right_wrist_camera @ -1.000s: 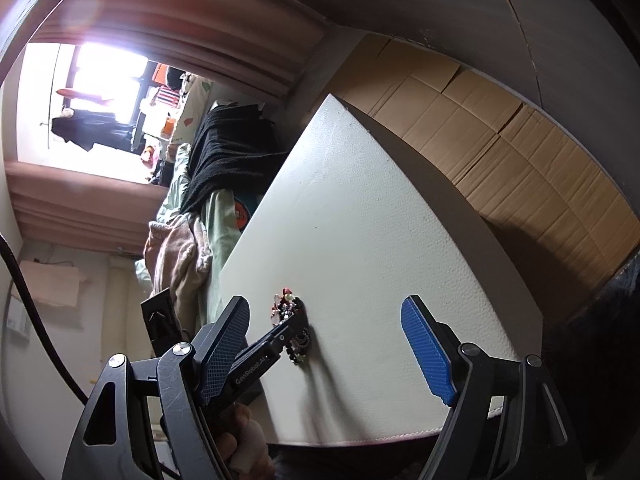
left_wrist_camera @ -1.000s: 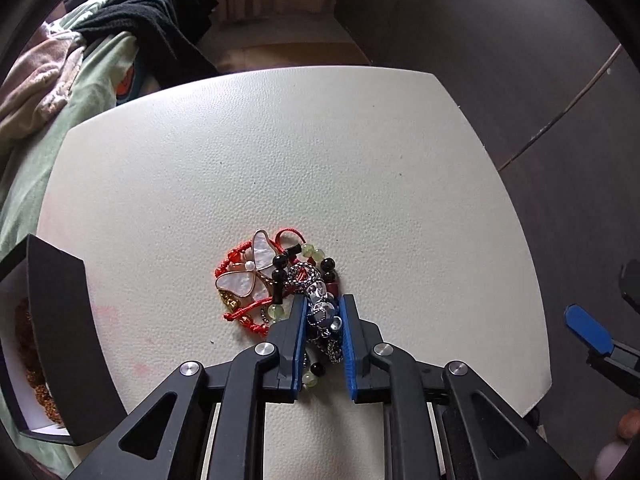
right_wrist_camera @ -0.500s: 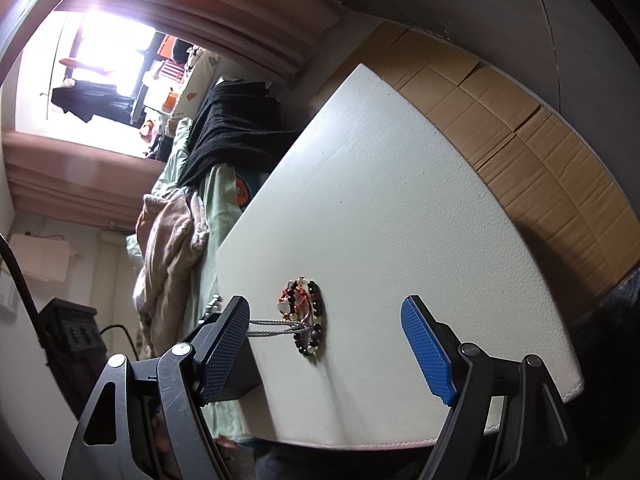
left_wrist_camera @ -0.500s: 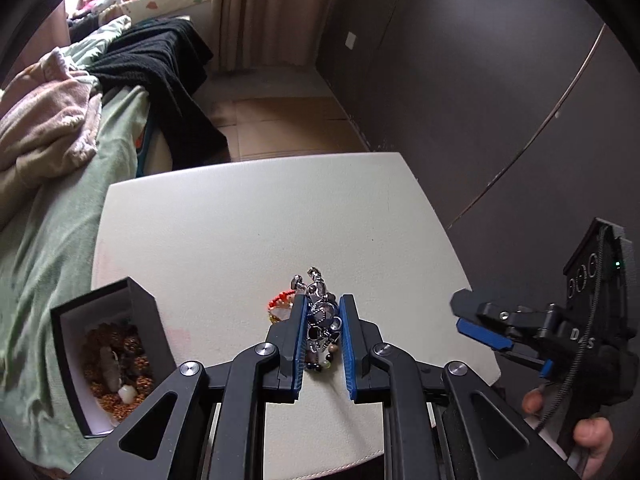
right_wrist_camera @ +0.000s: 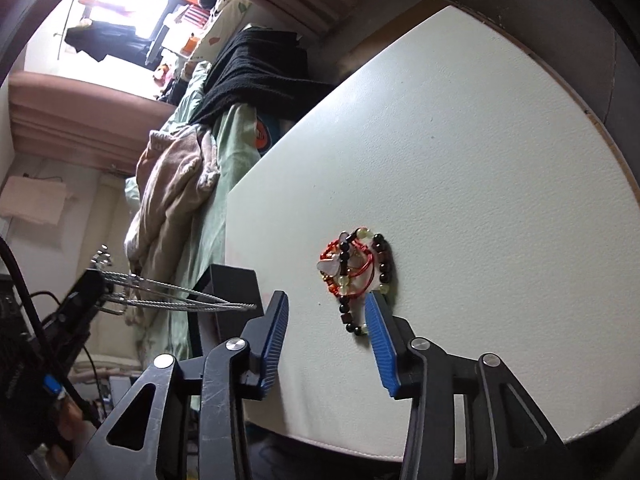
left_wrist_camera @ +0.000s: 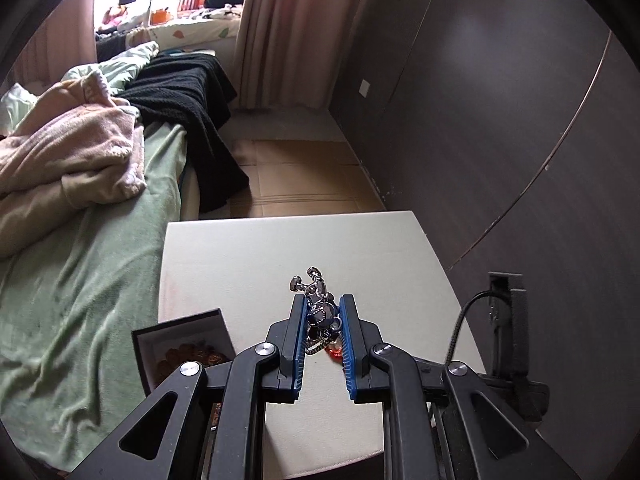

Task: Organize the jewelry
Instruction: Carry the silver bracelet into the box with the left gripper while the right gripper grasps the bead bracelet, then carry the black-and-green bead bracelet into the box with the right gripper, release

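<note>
The left gripper (left_wrist_camera: 322, 322) has come up off the tabletop (left_wrist_camera: 248, 264), its fingers (left_wrist_camera: 297, 334) narrowed on a silver chain (left_wrist_camera: 320, 312) that a second ago still lay tangled in the jewelry pile. Links and a clasp stick out past the fingertips toward 12 o'clock. A scrap of red from the pile (left_wrist_camera: 334, 354) shows just below the chain, between the fingers.

In the right wrist view the same chain (right_wrist_camera: 172, 296) hangs stretched in several strands from the left gripper (right_wrist_camera: 86, 288) at 9 o'clock, free of the pile (right_wrist_camera: 356, 272). That pile, red cord, dark and pale green beads and a pale shell charm, stays on the tabletop (right_wrist_camera: 480, 160), just beyond the tip of one blue finger (right_wrist_camera: 380, 344) of the right gripper (right_wrist_camera: 326, 312), which has moved in closer. Its fingers stand wide, holding nothing.

The black box (left_wrist_camera: 180, 340) sits open at 8 o'clock in the left view, near the tabletop's edge, with brown beads (left_wrist_camera: 188, 356) inside. In the right view the box (right_wrist_camera: 232, 284) stands just behind the stretched strands.

Beyond the tabletop lie the bed (left_wrist_camera: 80, 280), a pink blanket (left_wrist_camera: 68, 152) and a black throw (left_wrist_camera: 188, 100).

The chain appears separated cleanly, so one piece looks ready to go to its place, probably the box. The rest of the pile remains to be sorted.
</note>
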A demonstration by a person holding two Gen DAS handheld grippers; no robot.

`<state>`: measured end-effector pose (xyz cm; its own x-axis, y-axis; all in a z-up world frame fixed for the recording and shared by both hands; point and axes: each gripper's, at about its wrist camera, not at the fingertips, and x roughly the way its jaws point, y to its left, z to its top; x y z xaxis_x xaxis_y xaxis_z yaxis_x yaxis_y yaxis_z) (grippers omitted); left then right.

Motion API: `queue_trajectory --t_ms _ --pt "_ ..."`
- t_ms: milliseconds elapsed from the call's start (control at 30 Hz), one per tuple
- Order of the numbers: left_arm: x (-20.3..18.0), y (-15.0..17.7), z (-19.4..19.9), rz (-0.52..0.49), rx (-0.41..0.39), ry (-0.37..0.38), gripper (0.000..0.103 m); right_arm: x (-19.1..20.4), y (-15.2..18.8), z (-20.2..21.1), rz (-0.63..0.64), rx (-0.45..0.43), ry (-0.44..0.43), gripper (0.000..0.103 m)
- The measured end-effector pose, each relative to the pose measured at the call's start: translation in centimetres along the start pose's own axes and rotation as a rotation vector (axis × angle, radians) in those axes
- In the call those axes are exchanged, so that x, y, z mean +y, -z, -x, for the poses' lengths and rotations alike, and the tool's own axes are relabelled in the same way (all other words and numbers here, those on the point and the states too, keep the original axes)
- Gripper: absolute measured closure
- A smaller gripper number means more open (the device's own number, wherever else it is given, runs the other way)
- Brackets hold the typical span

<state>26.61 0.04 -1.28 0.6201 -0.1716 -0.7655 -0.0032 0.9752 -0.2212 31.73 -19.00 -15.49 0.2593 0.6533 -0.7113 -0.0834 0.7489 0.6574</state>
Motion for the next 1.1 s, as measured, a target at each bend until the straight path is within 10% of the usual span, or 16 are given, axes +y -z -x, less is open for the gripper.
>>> queue_trajectory --t_ms 533,1100 --pt "5.1 -0.6 5.2 0.053 -0.074 -0.007 0.087 2.5 0.9 -5.7 0.142 0.055 0.313 0.093" --pt "9.8 2.8 1.8 0.127 0.008 -0.011 0.085 2.2 0.5 3.5 0.031 -0.153 -0.234 0.094"
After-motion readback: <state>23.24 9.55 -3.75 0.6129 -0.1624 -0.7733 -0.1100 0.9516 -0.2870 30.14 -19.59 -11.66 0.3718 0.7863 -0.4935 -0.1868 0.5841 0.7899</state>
